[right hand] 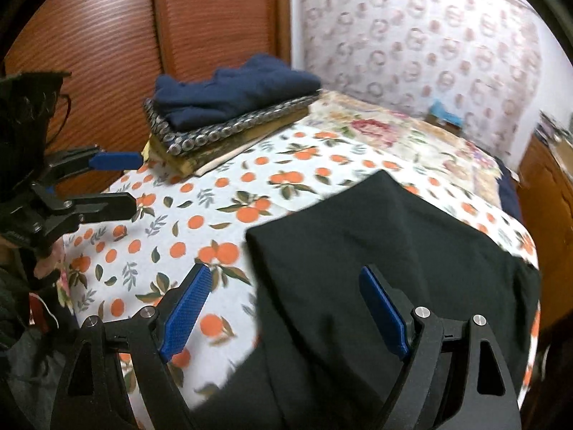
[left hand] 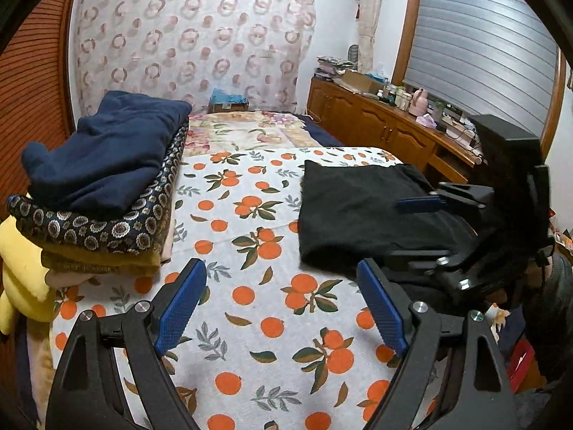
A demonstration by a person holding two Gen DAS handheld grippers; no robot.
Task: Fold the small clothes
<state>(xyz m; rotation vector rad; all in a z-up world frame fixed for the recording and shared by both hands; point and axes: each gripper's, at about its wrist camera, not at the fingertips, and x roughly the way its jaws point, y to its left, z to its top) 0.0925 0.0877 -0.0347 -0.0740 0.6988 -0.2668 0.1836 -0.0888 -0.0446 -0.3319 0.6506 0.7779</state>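
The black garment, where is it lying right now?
The black garment lies on the orange-print sheet, on the right side of the left wrist view, under the open right gripper and across from the folded stack.

Before me the bed (left hand: 250,322), under its orange-print sheet, carries a black garment (left hand: 358,211) and a stack of folded clothes (left hand: 104,193).

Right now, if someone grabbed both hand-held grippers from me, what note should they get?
Left hand-held gripper: open, empty, over the orange-print sheet.
Right hand-held gripper: open, empty, over the near part of the black garment.
Black garment lies on the sheet at the bed's right side, partly folded, edge hanging off.
Done: stack of folded clothes at the left, navy piece on top.
Left: finish folding the black garment, probably add it to the stack.
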